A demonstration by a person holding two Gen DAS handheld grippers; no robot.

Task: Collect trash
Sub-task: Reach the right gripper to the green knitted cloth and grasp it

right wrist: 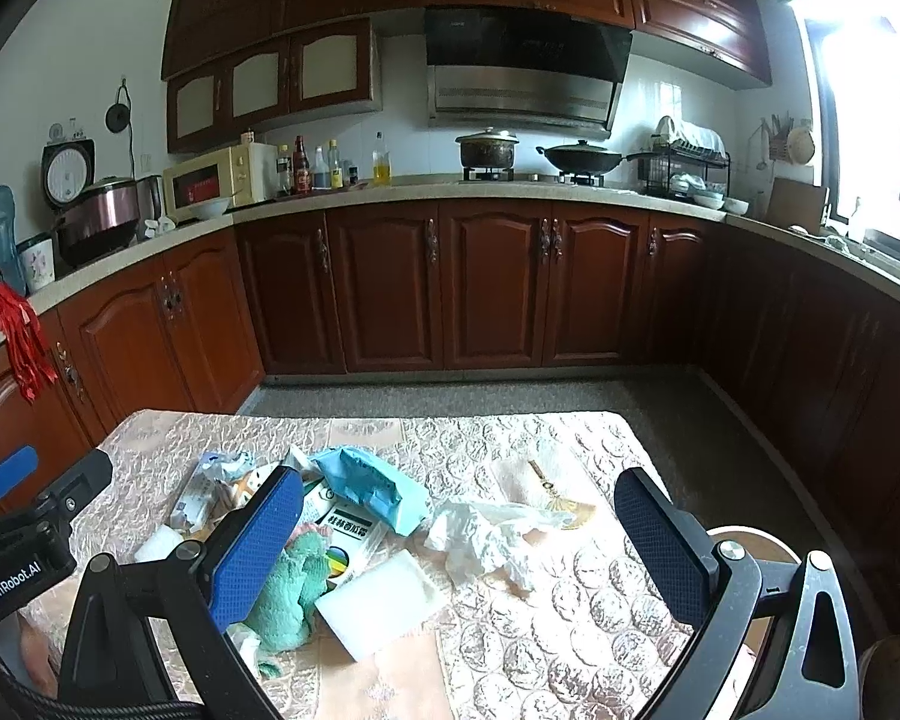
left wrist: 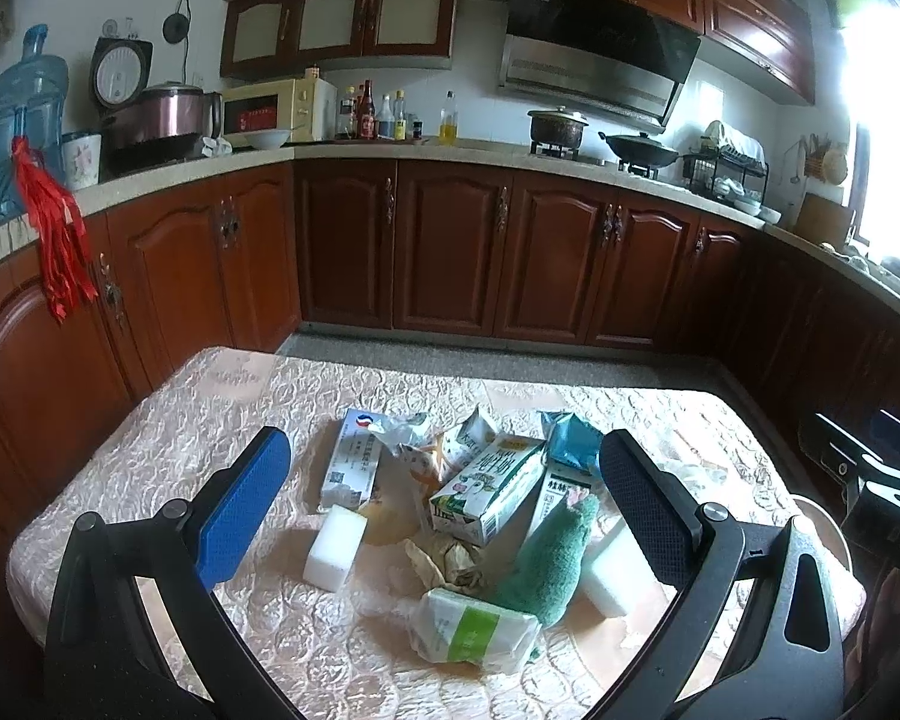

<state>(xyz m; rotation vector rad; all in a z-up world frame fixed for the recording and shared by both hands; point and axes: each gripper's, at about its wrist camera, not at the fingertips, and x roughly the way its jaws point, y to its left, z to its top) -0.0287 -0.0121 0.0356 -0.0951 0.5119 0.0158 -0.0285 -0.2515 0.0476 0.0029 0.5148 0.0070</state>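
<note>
1. Both tools hover above the bench (left wrist: 168, 438) with jaws spread wide and nothing between them: the left tool (left wrist: 444, 504) over the pile of trash, the right tool (right wrist: 459, 534) over a crumpled white bag (right wrist: 486, 534).
2. Judging from this, no piece is picked up yet; the approach is in hand.
3. Next the left tool must come down on one light piece, perhaps the milk carton (left wrist: 489, 489), and close on it.

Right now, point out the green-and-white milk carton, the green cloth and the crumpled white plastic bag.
green-and-white milk carton (left wrist: 491, 483): left wrist view, on its printed side panel.
green cloth (left wrist: 549, 564): left wrist view, on the middle of the bunched fabric.
crumpled white plastic bag (right wrist: 480, 537): right wrist view, on the crumpled middle.
</note>
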